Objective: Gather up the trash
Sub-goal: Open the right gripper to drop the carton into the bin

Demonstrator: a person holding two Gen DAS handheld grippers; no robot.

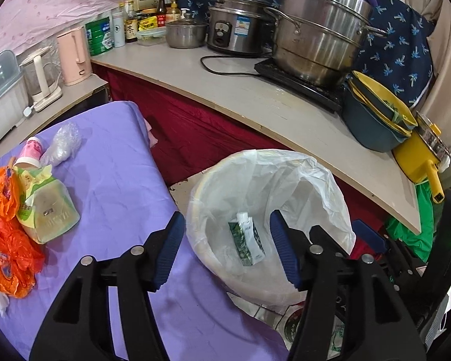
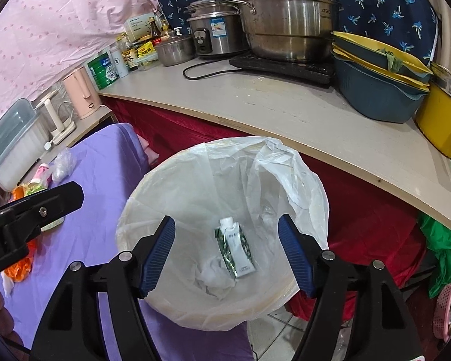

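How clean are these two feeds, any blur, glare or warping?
Left wrist view: sharp, evenly lit, the counter edge bowed by the fisheye, dark corners. Right wrist view: equally sharp, mild sheen on the big steel pot, and the bin liner bright but not washed out.

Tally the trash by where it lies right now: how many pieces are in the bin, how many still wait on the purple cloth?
In the bin: 2 (drink carton, crumpled tissue)
On the purple cloth: 4 (paper cup, clear plastic bag, green tissue pack, orange plastic bag)
Total: 6
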